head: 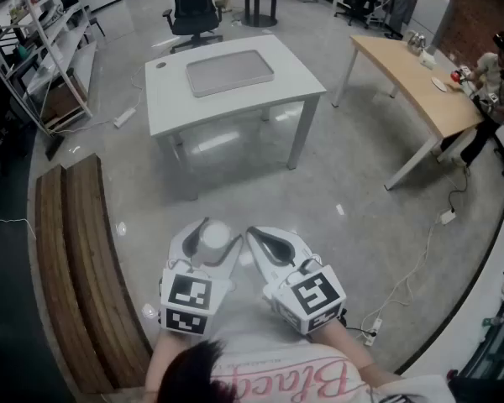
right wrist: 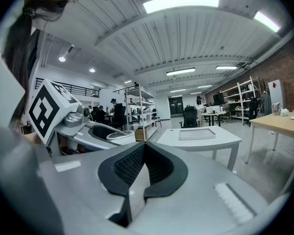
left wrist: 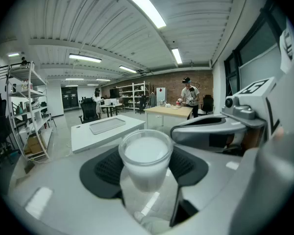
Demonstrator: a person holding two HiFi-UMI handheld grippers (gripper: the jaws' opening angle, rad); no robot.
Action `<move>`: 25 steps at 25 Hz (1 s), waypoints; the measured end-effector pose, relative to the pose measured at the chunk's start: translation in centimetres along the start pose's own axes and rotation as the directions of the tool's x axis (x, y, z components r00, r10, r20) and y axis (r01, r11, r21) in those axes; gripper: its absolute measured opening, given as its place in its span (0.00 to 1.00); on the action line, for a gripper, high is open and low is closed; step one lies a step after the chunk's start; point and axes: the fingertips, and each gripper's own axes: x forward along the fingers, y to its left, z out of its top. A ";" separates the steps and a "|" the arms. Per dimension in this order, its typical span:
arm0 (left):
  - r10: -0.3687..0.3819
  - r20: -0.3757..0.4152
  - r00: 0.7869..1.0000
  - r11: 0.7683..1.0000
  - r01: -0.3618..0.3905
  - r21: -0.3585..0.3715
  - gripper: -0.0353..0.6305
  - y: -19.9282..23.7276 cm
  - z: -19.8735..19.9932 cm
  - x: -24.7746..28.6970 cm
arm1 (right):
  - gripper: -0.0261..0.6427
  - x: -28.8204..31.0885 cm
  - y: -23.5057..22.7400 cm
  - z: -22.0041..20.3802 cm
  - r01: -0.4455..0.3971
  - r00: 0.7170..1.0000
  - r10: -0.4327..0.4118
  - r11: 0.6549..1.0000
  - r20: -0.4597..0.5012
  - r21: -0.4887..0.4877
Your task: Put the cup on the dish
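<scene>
A translucent white cup (head: 216, 237) stands upright between the jaws of my left gripper (head: 213, 230), which is shut on it, well above the floor. In the left gripper view the cup (left wrist: 146, 153) fills the gap of that gripper (left wrist: 145, 166), both black pads against its sides. My right gripper (head: 254, 233) hovers just right of it, shut and empty; in its own view the pads of the right gripper (right wrist: 143, 149) meet. The dish, a flat grey tray (head: 229, 72), lies on a white table (head: 170, 101) across the floor ahead, and also shows as a tray (left wrist: 107, 125) (right wrist: 198, 133) in both gripper views.
A wooden bench (head: 76, 267) runs along my left. A light wooden desk (head: 420, 82) with a seated person (head: 497, 72) stands at the right. Metal shelves (head: 29, 49) line the far left, an office chair (head: 193, 11) sits behind the white table, and cables (head: 407, 280) trail on the floor.
</scene>
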 end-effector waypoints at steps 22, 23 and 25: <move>-0.012 0.055 0.998 1.000 0.013 -0.021 0.46 3.7 1.9 4.9 | 0.04 4.6 -3.6 0.3 0.013 1.000 -0.013 1.000 -0.005 -0.023; -0.010 0.059 0.998 1.000 0.011 -0.024 0.46 4.1 2.1 5.4 | 0.04 5.0 -4.1 0.3 0.014 1.000 -0.014 1.000 -0.010 -0.021; -0.008 0.066 0.998 1.000 0.010 -0.028 0.46 5.0 2.8 6.5 | 0.04 5.9 -5.2 0.4 0.017 1.000 -0.017 1.000 -0.019 -0.019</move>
